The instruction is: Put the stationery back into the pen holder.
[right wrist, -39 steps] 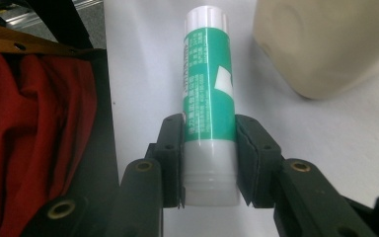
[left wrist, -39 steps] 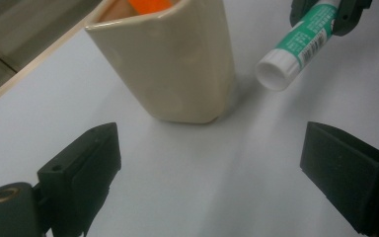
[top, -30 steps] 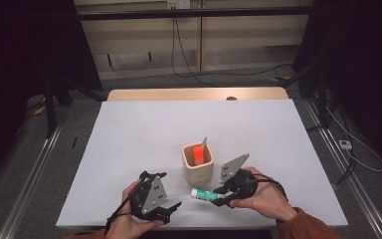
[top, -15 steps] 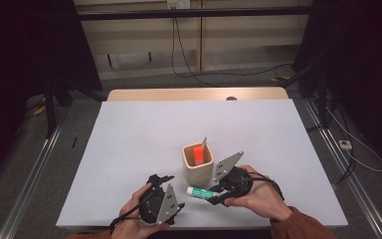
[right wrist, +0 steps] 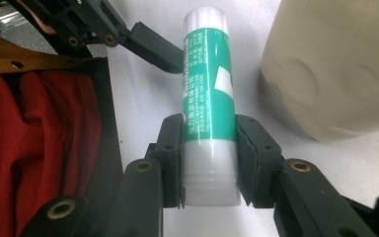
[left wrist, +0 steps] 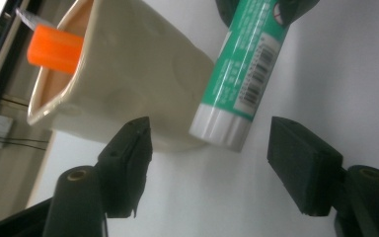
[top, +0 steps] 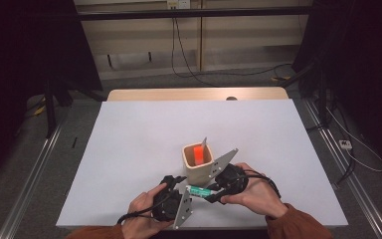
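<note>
A green-and-white glue stick lies level just above the white table, and my right gripper is shut on its white base. Its other white end points at my left gripper. That gripper's jaws have just been closing and stand open on either side of the end, pads not touching. In the high view the two grippers, left and right, meet at the glue stick in front of a beige cup. The cup holds an orange piece.
The cup stands close beside the glue stick, on the far side from the person. One finger of the left gripper reaches in beside the stick's far end. A red sleeve fills the left of the right gripper view. The table's front edge is just behind both hands.
My left gripper has moved right, up to the free end of the glue stick, and its jaws have narrowed around it. The right gripper has kept the stick almost still.
</note>
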